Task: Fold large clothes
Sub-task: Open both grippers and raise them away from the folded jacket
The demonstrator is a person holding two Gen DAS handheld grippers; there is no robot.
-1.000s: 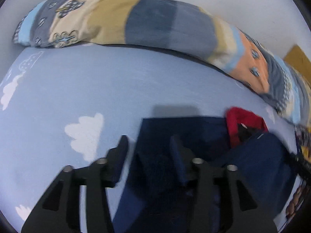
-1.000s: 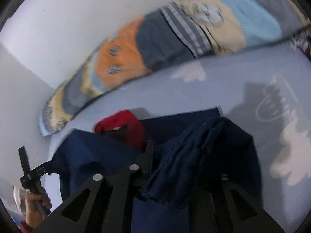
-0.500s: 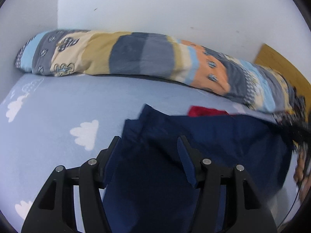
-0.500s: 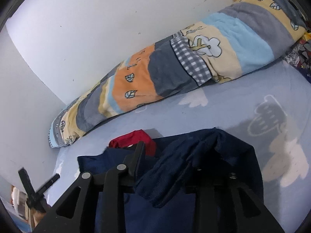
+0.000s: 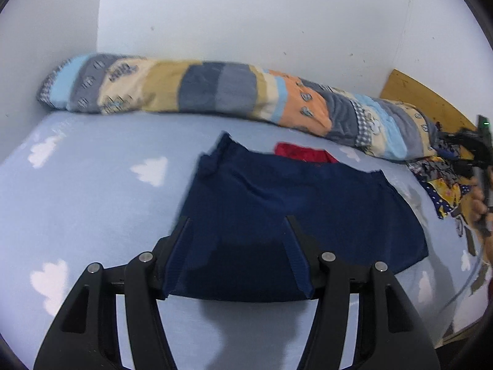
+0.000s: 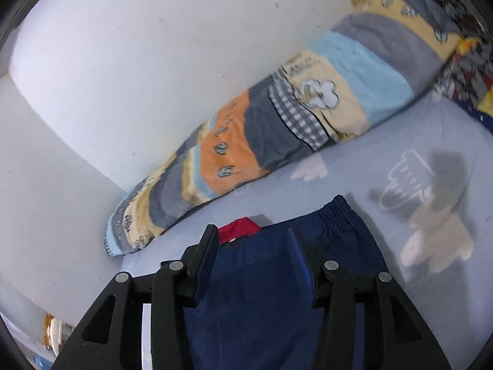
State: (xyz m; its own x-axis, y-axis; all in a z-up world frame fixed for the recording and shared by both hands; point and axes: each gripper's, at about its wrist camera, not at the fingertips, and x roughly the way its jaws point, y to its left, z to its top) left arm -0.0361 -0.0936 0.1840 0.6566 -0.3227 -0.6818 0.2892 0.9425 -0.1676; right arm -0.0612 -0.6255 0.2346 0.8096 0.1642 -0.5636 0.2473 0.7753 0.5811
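Both tools, left (image 5: 237,231) parted, right (image 6: 251,240) opening, hold nothing; navy garment (image 5: 292,203) half-hides red cloth (image 5: 303,154).

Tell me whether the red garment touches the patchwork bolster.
Apart. The left wrist view shows a strip of bare blue sheet between the red garment and the patchwork bolster.

- The pants (image 5: 295,203) are dark blue.
- A red cloth (image 5: 303,154) peeks out behind the pants.
- The sheet (image 5: 92,191) is light blue with white clouds.
- The blanket (image 5: 215,89) behind has blue, grey, tan and orange patches.
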